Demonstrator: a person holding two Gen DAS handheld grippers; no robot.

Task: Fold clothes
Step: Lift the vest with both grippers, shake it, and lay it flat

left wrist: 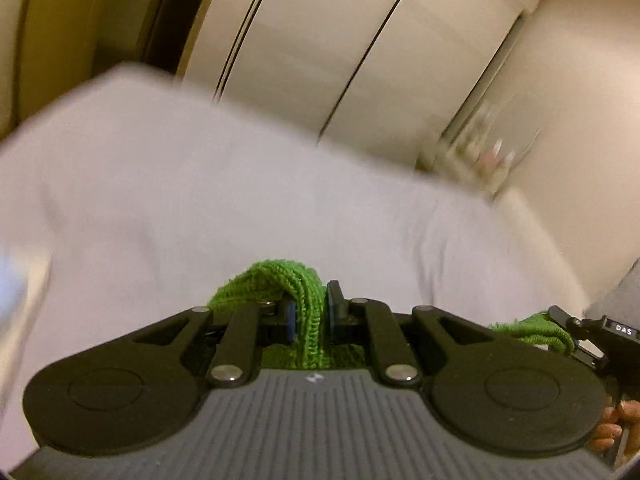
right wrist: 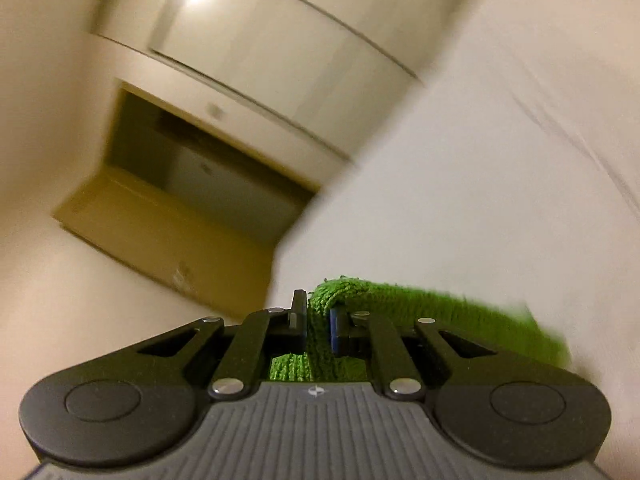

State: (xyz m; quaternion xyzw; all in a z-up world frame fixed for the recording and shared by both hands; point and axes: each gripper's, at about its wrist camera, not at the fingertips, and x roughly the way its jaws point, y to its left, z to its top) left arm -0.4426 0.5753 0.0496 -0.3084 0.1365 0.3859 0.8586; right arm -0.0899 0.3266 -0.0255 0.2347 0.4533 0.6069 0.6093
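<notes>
A green knitted garment (left wrist: 304, 300) is pinched between the pads of my left gripper (left wrist: 314, 312), which is shut on it above a white bed (left wrist: 200, 200). My right gripper (right wrist: 318, 326) is shut on another part of the same green garment (right wrist: 420, 312), which trails off to the right over the white bed sheet (right wrist: 480, 200). In the left wrist view the right gripper (left wrist: 576, 332) shows at the far right edge, holding green knit (left wrist: 532, 330). Most of the garment is hidden below both grippers. Both views are blurred.
White wardrobe doors (left wrist: 360, 40) stand behind the bed. A blurred shelf with small items (left wrist: 480, 152) is at the right. In the right wrist view a yellowish recess (right wrist: 180, 208) and white cabinets (right wrist: 280, 40) lie beyond the bed's corner.
</notes>
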